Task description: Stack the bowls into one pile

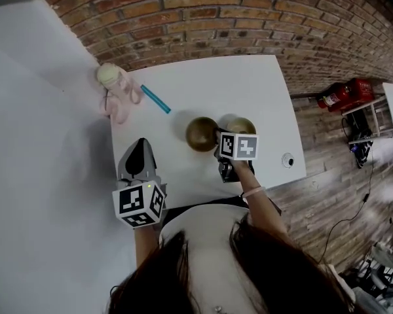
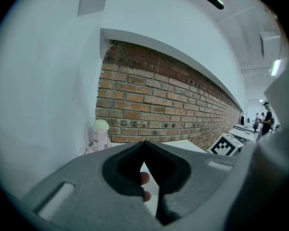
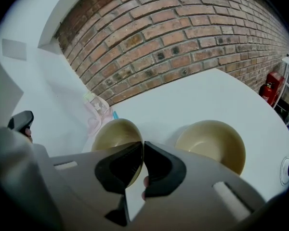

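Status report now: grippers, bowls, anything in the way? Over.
Left gripper shut, empty. Right gripper shut on left bowl, at rim. Right bowl beside it, not yet stacked. Nothing between them; toy and blue stick far off.

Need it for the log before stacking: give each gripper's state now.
Left gripper: closed, empty.
Right gripper: closed on a bowl, at its rim.

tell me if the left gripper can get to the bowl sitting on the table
Likely not directly: the right gripper and its held bowl lie between the left gripper and the resting bowl.
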`<state>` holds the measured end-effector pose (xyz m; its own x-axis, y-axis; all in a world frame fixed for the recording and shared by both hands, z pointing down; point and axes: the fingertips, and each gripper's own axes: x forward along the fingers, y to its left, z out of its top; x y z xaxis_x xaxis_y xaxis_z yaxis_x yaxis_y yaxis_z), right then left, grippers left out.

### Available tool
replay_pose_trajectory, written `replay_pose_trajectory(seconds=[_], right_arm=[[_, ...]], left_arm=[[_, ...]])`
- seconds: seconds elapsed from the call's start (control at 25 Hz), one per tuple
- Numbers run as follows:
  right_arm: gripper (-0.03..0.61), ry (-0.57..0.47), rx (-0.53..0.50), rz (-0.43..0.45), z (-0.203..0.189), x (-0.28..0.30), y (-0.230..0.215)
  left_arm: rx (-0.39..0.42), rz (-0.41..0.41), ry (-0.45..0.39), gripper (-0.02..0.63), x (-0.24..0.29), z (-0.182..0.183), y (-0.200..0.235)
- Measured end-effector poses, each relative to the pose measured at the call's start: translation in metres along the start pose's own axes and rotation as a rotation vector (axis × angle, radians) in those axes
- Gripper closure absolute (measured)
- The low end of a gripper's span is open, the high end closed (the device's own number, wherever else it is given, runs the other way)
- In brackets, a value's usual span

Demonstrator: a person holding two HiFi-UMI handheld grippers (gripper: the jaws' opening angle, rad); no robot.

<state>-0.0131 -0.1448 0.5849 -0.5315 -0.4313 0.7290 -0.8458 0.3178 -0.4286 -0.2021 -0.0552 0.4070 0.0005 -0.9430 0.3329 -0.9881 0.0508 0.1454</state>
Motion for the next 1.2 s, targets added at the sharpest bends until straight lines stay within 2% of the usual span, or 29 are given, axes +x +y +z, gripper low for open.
replay_pose_trajectory(seconds=[1.2], right_arm=[[0.555,-0.114,0.120,-0.070,0.017,-0.050,-0.071]], left_arm=[[0.049,-0.140,0.023,0.614,0.034,0.000,-0.070]])
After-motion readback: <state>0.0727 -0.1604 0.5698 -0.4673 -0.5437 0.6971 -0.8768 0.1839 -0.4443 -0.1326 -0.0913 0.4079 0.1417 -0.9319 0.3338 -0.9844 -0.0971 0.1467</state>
